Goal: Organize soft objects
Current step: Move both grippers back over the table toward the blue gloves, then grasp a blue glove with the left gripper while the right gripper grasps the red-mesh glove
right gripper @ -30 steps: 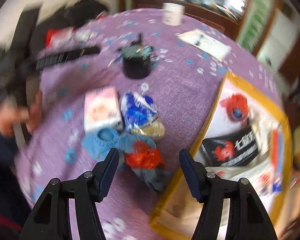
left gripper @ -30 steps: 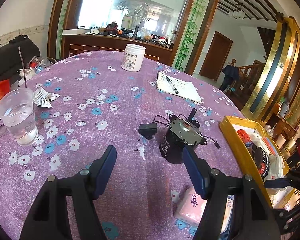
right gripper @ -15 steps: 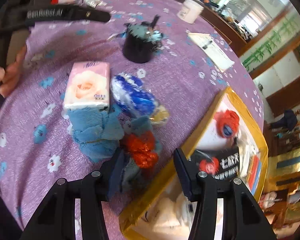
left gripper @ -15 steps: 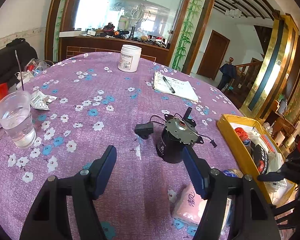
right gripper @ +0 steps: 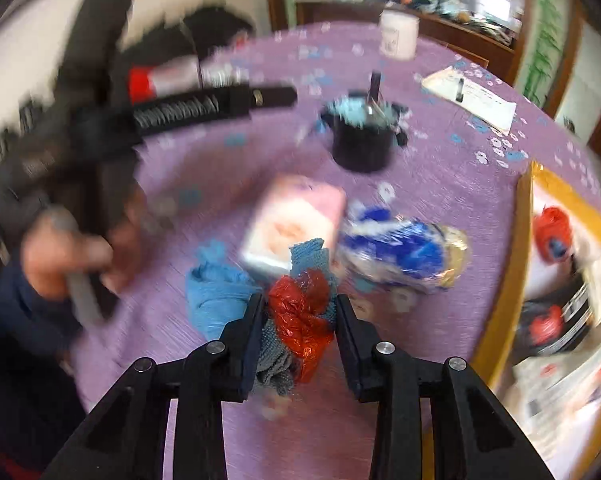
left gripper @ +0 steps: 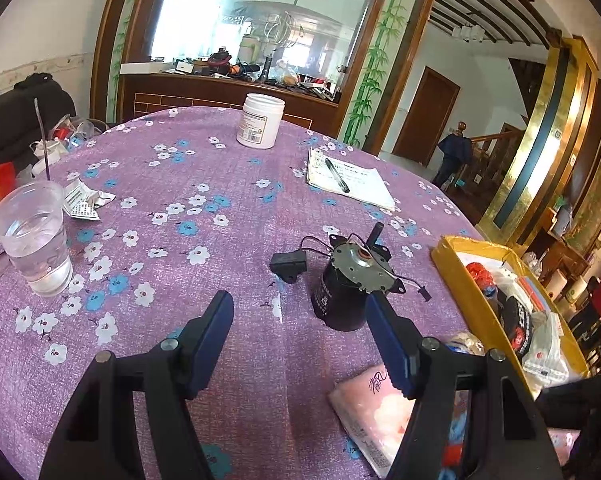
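Observation:
My right gripper is shut on a crumpled red plastic bag together with a fold of blue-grey cloth. Beside them lie a blue cloth, a pink tissue pack and a blue-and-gold wrapped packet. A yellow box stands to the right. My left gripper is open and empty above the tablecloth. The tissue pack lies under its right finger, and the yellow box stands to its right.
A black motor with wires stands ahead of the left gripper. A plastic cup of water, a white jar and a notepad with a pen stand on the purple flowered tablecloth.
My right gripper has closed from open onto the red plastic bag and cloth, and its view has swung. The left gripper has barely moved.

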`<state>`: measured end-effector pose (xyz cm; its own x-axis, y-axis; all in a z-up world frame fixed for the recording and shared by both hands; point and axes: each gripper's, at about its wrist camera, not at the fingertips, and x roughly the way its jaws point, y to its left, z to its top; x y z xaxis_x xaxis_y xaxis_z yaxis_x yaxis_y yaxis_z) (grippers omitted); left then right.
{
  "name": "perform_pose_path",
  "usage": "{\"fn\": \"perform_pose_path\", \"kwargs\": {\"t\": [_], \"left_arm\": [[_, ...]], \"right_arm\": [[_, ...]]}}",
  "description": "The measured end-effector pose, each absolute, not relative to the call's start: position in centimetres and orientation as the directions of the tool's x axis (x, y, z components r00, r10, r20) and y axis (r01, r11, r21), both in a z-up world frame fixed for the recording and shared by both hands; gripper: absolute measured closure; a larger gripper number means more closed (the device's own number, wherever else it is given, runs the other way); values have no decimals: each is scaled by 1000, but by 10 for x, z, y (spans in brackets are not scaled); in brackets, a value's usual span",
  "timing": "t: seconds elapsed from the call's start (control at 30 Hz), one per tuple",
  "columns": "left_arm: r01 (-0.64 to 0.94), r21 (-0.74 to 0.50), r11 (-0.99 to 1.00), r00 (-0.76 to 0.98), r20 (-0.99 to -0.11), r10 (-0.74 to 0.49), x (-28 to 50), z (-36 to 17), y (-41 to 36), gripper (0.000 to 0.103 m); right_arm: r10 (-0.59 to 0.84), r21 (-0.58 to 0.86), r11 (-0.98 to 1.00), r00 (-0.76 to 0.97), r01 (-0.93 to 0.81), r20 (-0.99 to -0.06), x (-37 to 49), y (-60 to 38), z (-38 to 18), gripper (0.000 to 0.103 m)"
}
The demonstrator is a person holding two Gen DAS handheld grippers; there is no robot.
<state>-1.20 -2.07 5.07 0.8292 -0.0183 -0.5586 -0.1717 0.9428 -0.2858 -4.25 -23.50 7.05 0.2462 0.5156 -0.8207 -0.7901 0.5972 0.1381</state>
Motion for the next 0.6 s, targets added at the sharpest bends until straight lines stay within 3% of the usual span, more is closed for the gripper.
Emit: {"fn": "perform_pose_path", "kwargs": {"t": [0.17,0.33,0.43,0.57,0.6], "left_arm": [[-132,-317,939,828,-556,-71,-20,56,-17,35],[99,-298,950,771,-581,-262,-48,60,-39,35],[208,-301,931,713,-605,-355,-70,52,-58,26],[301,-269,915,683,-609,-404,-87,49,-92,26],[311,-244,919,683,-615,-394,-88,50,-100,32]], "right_arm": [[598,268,714,365,-646,-713,-39,-275,75,65],[653,363,729,431,-580,-623,-42,-310,73,65],[673,391,722,448,-571,-588,-47,-320,65,65],[673,398,728,469,-559,-572,-48,-324,61,65],[677,402,725,474,-559,-563,-49,-328,62,66]]}}
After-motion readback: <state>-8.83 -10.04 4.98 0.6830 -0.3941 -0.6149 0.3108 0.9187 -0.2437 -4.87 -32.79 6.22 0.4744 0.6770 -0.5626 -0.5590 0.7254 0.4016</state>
